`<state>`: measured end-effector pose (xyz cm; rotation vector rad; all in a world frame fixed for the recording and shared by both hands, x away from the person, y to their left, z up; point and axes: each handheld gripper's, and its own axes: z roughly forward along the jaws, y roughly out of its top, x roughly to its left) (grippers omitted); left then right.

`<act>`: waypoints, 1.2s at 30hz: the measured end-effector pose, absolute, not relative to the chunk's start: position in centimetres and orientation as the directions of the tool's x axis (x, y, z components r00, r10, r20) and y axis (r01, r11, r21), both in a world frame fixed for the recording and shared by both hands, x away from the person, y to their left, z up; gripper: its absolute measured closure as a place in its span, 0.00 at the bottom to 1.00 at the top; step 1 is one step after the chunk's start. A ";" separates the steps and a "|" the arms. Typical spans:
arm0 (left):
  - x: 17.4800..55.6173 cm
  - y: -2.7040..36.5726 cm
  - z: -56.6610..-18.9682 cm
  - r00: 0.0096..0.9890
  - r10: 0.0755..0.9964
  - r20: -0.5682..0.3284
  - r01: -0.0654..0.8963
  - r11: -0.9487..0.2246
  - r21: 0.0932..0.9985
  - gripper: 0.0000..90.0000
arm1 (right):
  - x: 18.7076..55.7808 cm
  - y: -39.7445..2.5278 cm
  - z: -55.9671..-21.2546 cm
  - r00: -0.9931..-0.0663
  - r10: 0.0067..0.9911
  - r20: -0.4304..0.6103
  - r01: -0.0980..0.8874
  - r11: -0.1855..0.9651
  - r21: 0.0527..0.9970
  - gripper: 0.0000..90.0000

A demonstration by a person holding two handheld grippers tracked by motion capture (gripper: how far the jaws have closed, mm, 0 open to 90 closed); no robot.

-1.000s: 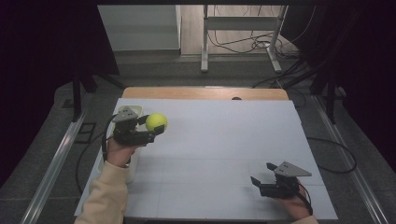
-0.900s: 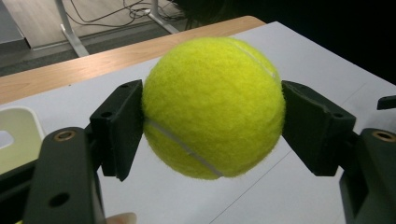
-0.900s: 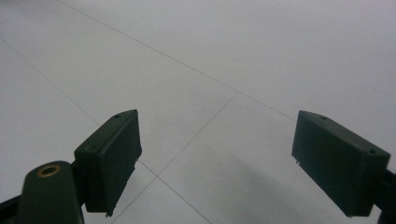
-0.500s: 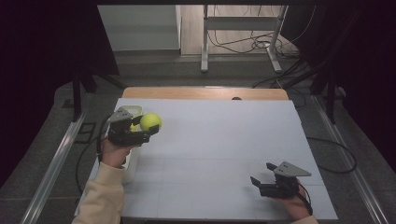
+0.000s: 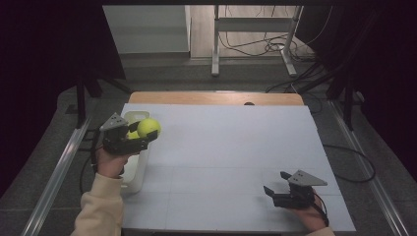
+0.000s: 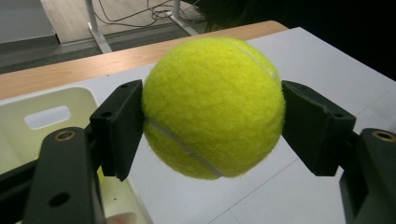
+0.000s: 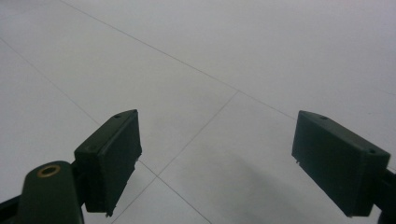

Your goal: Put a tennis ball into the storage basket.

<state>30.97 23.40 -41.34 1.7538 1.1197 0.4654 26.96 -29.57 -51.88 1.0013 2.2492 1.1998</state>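
The left gripper (image 5: 140, 136) holds a yellow tennis ball (image 5: 148, 127) clamped between its two black jaws, lifted off the white table (image 5: 226, 147) at its left edge. In the left gripper view the ball (image 6: 214, 107) sits squarely between the pads, with the gripper (image 6: 212, 121) pressing on it from both sides. A cream plastic bin (image 5: 135, 167) stands at the table's left edge, directly under and beside that hand; its wall with a handle slot (image 6: 46, 116) shows just left of the ball, and something yellow lies inside the bin, partly hidden by the gripper. The ball hangs over the bin's near-table rim, not yet inside it.

The right gripper (image 5: 276, 189) rests low near the front right corner of the table, well apart from the ball, with its jaws spread wide and nothing between them; the right gripper view (image 7: 215, 163) shows bare table surface with thin seam lines. Beyond the table lie a wooden strip (image 5: 216, 98), a metal frame's legs (image 5: 216, 49) and loose cables (image 5: 246, 46) on the floor.

Compared with a second ago, the left hand has carried the ball leftward toward the bin; the right gripper has stayed put.
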 end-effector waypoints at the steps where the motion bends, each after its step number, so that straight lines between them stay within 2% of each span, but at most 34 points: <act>1: 30.9 23.5 -41.4 0.503 0.847 -0.171 0.478 -0.108 0.872 0.29 | 27.0 -29.6 -51.9 -0.664 0.748 -0.015 0.405 0.375 0.834 0.18; 36: 30.3 26.8 -42.0 0.411 0.894 -0.181 0.498 -0.054 0.866 0.29 | 26.9 -29.6 -51.9 -0.663 0.749 -0.017 0.405 0.378 0.833 0.18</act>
